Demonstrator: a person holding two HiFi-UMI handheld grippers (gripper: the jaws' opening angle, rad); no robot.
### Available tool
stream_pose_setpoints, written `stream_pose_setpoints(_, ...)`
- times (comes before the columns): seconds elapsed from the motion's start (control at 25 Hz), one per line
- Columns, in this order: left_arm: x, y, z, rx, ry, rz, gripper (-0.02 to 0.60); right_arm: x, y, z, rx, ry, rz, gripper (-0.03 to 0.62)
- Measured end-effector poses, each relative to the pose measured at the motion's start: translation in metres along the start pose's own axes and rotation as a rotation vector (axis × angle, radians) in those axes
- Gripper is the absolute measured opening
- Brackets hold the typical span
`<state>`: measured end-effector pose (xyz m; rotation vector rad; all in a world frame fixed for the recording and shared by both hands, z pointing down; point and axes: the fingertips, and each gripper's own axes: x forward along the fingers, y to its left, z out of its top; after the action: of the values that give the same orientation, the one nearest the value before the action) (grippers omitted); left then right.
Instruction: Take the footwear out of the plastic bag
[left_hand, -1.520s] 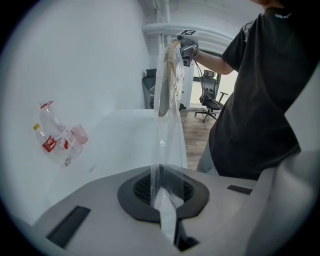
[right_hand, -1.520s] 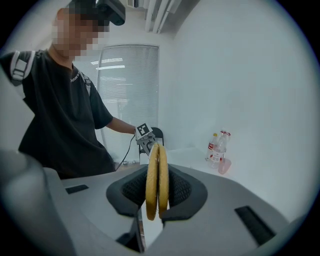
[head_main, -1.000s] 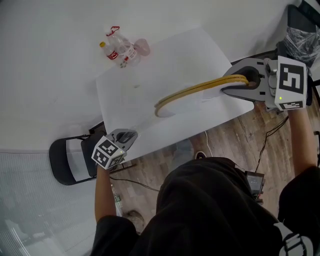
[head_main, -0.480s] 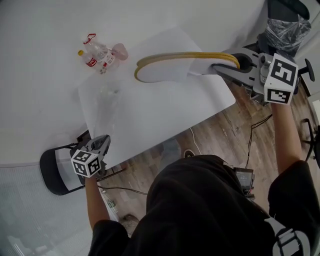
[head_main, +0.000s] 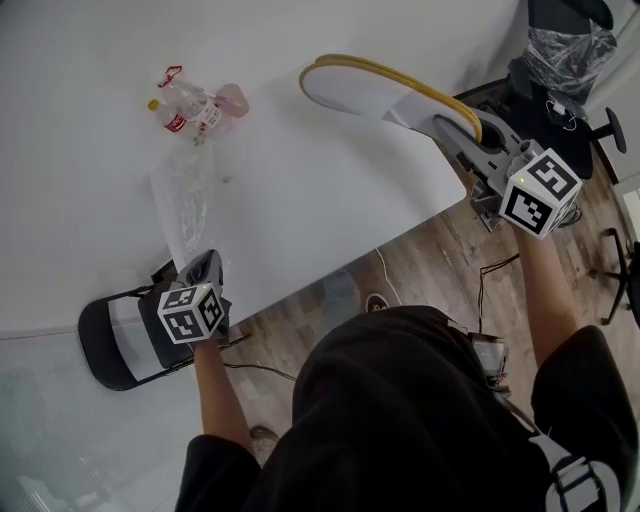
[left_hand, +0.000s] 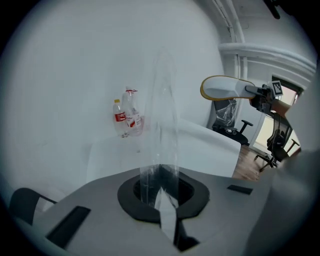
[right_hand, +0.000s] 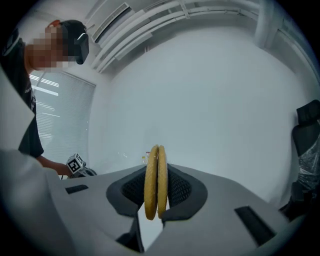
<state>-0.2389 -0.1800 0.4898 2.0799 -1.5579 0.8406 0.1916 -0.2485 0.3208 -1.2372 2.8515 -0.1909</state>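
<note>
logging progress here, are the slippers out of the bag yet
Done: the pair of slippers is fully clear of the clear plastic bag, which looks empty. In hand: the right tool grips the slippers by their yellow-edged soles, in the air over the table; the left tool is shut on the bag's near edge. Left: probably setting the slippers down and letting the bag go.

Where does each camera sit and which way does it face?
Head view: on the person's head, looking steeply down at the white table; shows both forearms, torso, left claw and right claw.
Left gripper view: on the left claw, facing along its jaws, shut on the plastic bag, toward the bottles.
Right gripper view: on the right claw, facing along the slippers it grips; the person's shirt shows at left.
Shared: each gripper view shows the other claw.
</note>
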Motion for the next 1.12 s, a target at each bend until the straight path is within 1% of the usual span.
stream_pose_setpoints(0.12, 0.010, -0.020, -0.002, -0.073, -0.017, -0.002, 0.021, -0.001, -0.001, -0.027, 0.033, 0.017, -0.067, 0.072)
stream_pose_setpoints(0.24, 0.024, -0.039, -0.012, -0.142, -0.013, -0.035, 0.021, 0.003, -0.001, -0.050, 0.088, 0.035, -0.110, 0.072)
stream_pose_setpoints(0.36, 0.031, -0.057, -0.021, -0.169, 0.014, -0.054, 0.021, 0.001, -0.002, -0.063, 0.115, 0.051, -0.128, 0.072)
stream_pose_setpoints(0.52, 0.030, -0.070, -0.032, -0.179, 0.030, -0.064, 0.021, -0.009, -0.002, -0.071, 0.122, 0.060, -0.143, 0.072)
stream_pose_setpoints(0.72, 0.031, -0.072, -0.030, -0.172, 0.031, -0.068, 0.021, -0.011, -0.006, -0.072, 0.120, 0.062, -0.160, 0.072)
stream_pose_setpoints(1.12, 0.031, -0.080, -0.023, -0.157, 0.012, -0.094, 0.021, -0.008, 0.001, -0.078, 0.129, 0.078, -0.140, 0.072)
